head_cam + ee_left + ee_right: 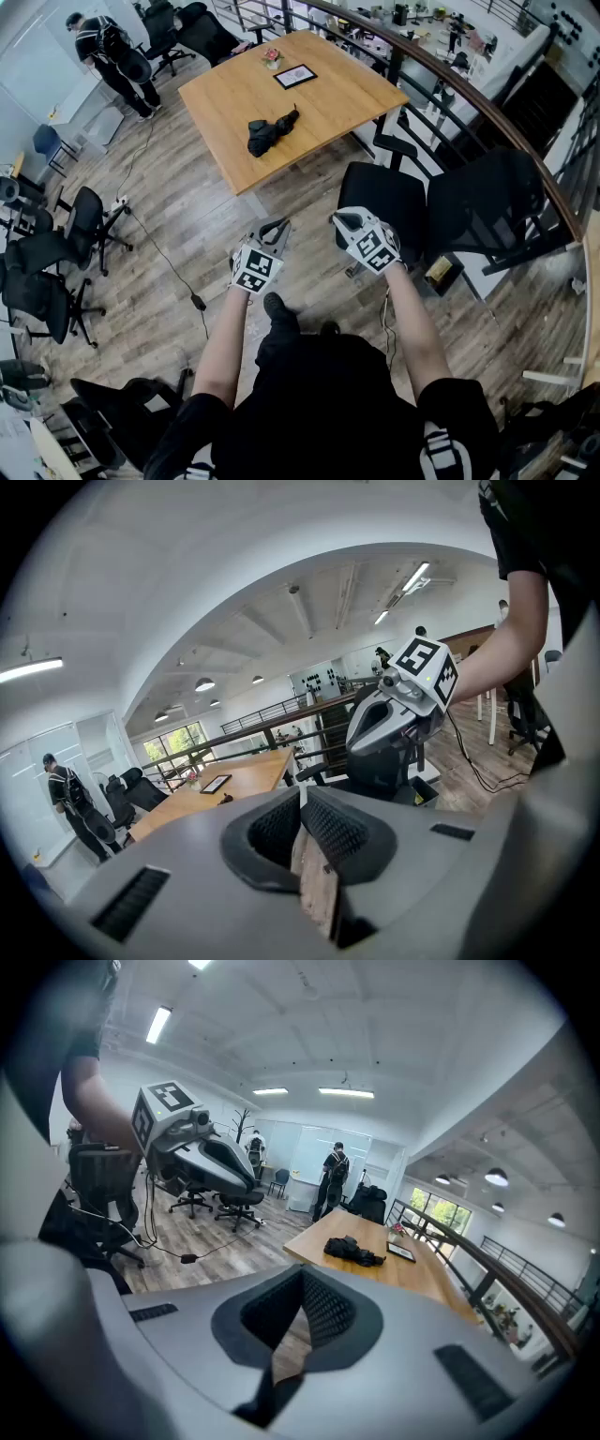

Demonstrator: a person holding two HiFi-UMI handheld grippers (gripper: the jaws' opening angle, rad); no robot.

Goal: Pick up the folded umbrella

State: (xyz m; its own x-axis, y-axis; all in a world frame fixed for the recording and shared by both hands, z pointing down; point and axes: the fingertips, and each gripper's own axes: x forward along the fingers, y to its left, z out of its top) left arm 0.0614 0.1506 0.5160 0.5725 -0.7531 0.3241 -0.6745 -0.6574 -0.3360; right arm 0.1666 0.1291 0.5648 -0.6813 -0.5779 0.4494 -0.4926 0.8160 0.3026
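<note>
The folded black umbrella (272, 132) lies crumpled on the wooden table (328, 98), near its front edge. From the right gripper view the umbrella (353, 1251) shows far ahead on the table (412, 1274); in the left gripper view it is a small dark shape (226, 800). I hold both grippers side by side over the floor, well short of the table. My left gripper (277, 226) is shut with nothing in it. My right gripper (339, 221) is shut too, also holding nothing. Each gripper sees the other: the right gripper (394, 726), the left gripper (202, 1162).
A black office chair (412, 202) stands just right of my grippers, beside a curved railing (506, 131). On the table are a framed picture (294, 76) and a small flower pot (272, 57). More chairs (56, 253) stand left, a cable (173, 272) crosses the floor, a person (112, 56) stands far back.
</note>
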